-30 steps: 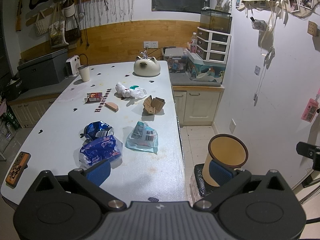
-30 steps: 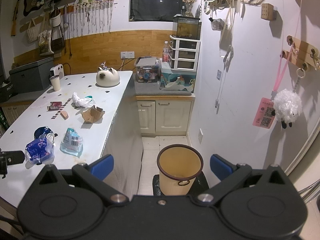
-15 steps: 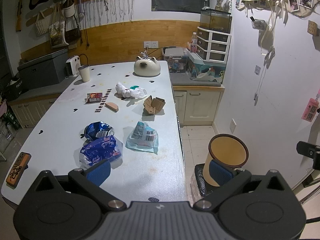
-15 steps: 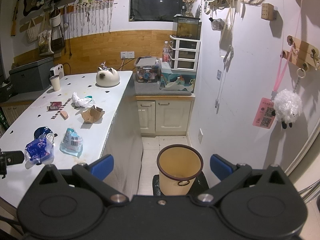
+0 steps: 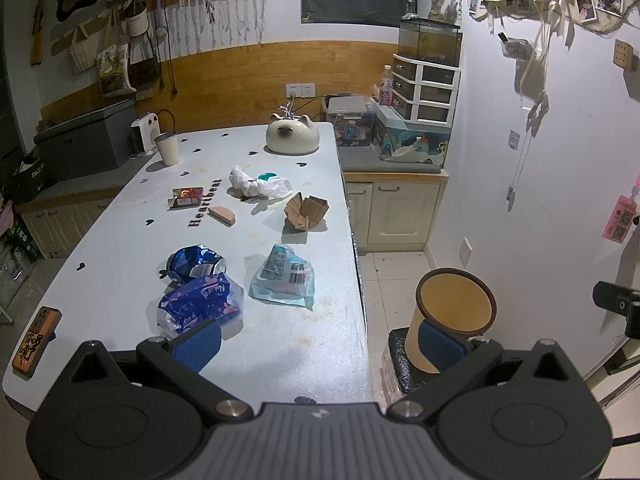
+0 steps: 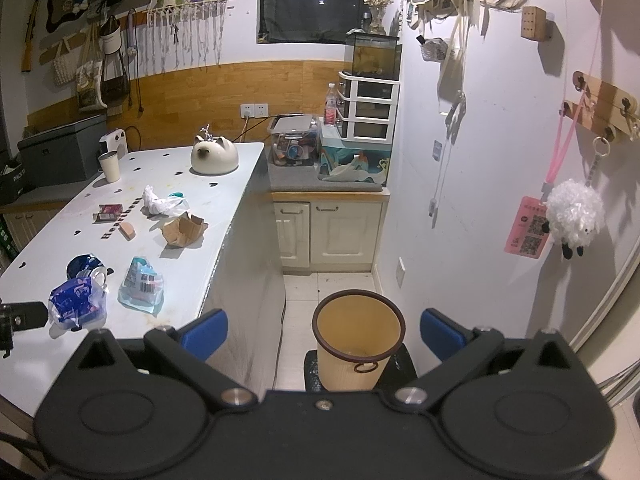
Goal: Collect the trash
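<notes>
White worktop (image 5: 120,256) strewn with trash in the left wrist view: purple-blue wrapper (image 5: 200,300) nearest, just beyond the left gripper (image 5: 318,338); crushed blue can (image 5: 196,262) touching behind it; teal packet (image 5: 284,276) to the right; torn cardboard box (image 5: 306,212), white plastic bag (image 5: 258,184) and red packet (image 5: 187,196) farther back. Fingers (image 5: 198,340) spread wide, holding nothing. Tan bin (image 5: 454,316) on the floor right of the worktop, partly behind the right finger.

Blue-padded fingers (image 6: 204,332) of the right gripper (image 6: 322,330) in the right wrist view, likewise wide apart and empty, hovering over the floor. Bin (image 6: 358,340) straight ahead between them, mouth up. Worktop (image 6: 224,184) off to the left, wrapper (image 6: 76,300) and packet (image 6: 142,284) near its front edge.
</notes>
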Demonstrator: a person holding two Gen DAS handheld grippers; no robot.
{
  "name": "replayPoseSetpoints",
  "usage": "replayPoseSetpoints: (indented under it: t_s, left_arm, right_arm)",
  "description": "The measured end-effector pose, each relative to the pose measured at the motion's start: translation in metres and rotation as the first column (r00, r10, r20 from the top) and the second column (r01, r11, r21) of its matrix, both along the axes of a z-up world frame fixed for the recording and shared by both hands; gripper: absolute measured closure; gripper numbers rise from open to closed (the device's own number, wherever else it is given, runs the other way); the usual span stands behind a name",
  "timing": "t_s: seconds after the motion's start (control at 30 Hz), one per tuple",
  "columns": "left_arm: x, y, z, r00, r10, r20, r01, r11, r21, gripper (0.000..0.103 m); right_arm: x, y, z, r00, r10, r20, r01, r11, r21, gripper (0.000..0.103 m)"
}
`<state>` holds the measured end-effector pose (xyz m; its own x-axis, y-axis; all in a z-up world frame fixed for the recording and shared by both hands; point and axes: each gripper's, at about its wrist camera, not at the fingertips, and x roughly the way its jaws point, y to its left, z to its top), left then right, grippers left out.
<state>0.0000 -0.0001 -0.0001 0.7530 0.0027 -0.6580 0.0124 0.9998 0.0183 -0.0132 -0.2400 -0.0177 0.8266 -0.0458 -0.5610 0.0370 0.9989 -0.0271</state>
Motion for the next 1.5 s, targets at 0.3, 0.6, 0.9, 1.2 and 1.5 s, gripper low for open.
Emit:
replayPoseSetpoints:
  t_s: [0.3,0.6,0.9,1.2,1.5]
  left_arm:
    - [-0.001,-0.004,0.002,1.000,0.019,0.005,-0.018,1.000,-0.003,0.000]
    - [-0.004,-0.011,-0.003,0.995,0.098,0.005,-0.098,0.995,-0.003,0.000]
    - [0.005,0.024,-0.003,0.983,0.185,0.014,-0.185,0.983,-0.016,0.000]
    - [0.048,0.102,-0.007,0.991,0.131,0.009,-0.131,0.991,-0.006,0.000]
    - [0.109,0.171,-0.026,1.000,0.003,-0.028,-0.003,1.000,0.001,0.000]
  right_arm:
    - [0.003,-0.007,0.001,1.000,0.003,0.001,-0.003,1.000,-0.002,0.000]
    - [0.017,-0.032,-0.012,0.999,0.053,-0.010,-0.053,0.999,0.012,0.000]
    - [0.044,-0.011,-0.013,0.992,0.128,-0.012,-0.128,0.992,0.015,0.000]
    - [0.082,0.057,-0.019,0.992,0.122,-0.028,-0.121,0.992,0.036,0.000]
    - [0.117,0.136,-0.024,0.996,0.078,-0.038,-0.076,0.996,0.056,0.000]
